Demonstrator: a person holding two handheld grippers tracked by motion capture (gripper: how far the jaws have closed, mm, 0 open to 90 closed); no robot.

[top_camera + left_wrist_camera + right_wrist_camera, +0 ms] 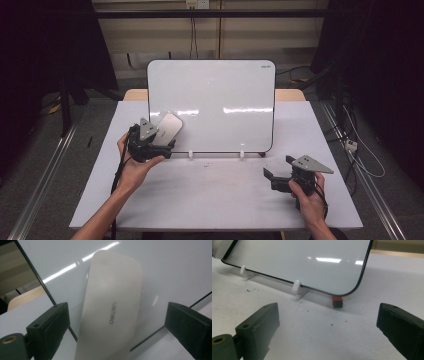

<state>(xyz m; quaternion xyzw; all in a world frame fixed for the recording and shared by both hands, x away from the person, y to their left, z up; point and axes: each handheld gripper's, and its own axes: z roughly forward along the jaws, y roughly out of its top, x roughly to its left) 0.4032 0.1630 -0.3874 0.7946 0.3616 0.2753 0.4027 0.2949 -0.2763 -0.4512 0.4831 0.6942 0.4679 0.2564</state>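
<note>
Presently, item: whiteboard eraser (112, 310), pale plastic shell, rounded oblong, maker's mark on its back; lies flat against the lower left of the whiteboard (215, 100), which stands propped on the desk (210, 195). My left claw (167, 145) stands wide around it, pads clear of both long sides. My right claw (275, 179) also wide, holding nothing, resting low by the board's right corner. Handling, as I judge it: light, stiff, smooth and rather slippery shell; probably clings by magnet. Best hold: across the narrow waist, pads square on the long edges
</note>
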